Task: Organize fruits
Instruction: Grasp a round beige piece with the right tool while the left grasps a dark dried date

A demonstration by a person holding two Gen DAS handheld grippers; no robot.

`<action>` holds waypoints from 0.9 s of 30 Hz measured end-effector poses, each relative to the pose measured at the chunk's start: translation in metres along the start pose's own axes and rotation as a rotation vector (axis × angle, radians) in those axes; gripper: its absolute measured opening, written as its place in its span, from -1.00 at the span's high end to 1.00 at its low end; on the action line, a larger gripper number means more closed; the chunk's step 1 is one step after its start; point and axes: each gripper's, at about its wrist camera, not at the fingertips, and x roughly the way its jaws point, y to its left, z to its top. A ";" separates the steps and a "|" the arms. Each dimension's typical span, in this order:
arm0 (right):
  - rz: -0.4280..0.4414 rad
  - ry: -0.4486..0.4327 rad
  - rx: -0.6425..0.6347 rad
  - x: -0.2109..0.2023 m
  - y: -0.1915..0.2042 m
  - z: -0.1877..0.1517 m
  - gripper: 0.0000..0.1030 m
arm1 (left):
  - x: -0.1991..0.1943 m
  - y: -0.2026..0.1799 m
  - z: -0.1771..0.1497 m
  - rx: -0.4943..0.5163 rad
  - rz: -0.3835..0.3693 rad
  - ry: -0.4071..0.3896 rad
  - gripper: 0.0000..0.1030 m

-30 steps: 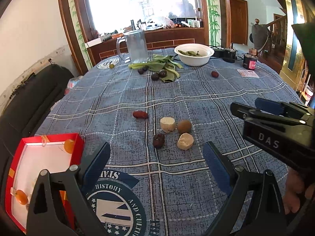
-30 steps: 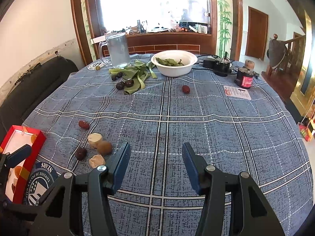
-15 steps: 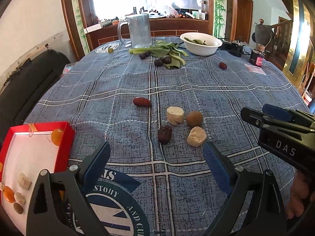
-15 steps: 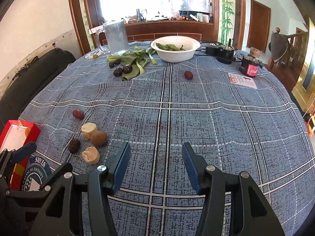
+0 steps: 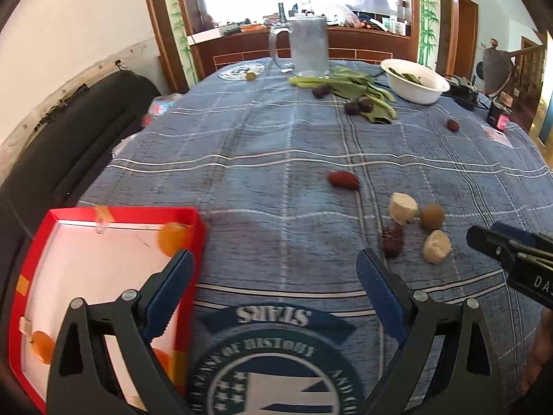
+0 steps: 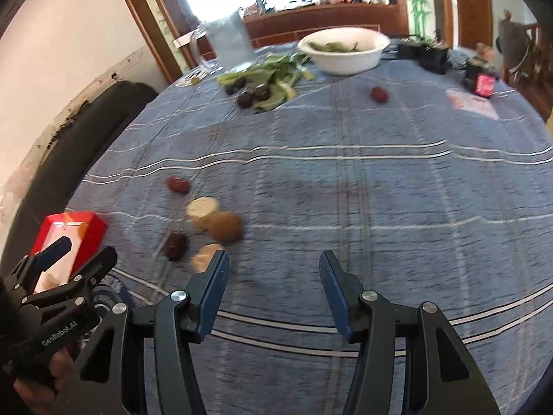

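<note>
A red tray (image 5: 121,212) with orange fruits inside sits at the table's near left; it also shows in the right wrist view (image 6: 91,224). A small cluster lies on the blue cloth: a brown round fruit (image 5: 432,217), two pale pieces (image 5: 402,203) (image 5: 437,246), a dark date (image 5: 392,240) and a red date (image 5: 342,180). The cluster shows in the right wrist view around the brown fruit (image 6: 224,226). My left gripper (image 5: 273,283) is open and empty, beside the tray. My right gripper (image 6: 274,273) is open and empty, just right of the cluster.
A glass mug (image 5: 307,48), leafy greens with dark fruits (image 5: 359,93), a white bowl (image 5: 414,81) and a lone red fruit (image 5: 452,125) lie at the far side. Small devices (image 6: 480,81) stand at the far right. A black sofa (image 5: 69,138) borders the left.
My left gripper has swung left toward the red tray, so the fruit cluster sits further right in its view. My right gripper has moved left, closer to the cluster. Both stay open.
</note>
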 end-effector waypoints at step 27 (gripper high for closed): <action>0.095 -0.026 -0.084 0.005 0.014 0.009 0.52 | -0.022 -0.012 0.007 0.100 0.083 -0.022 -0.85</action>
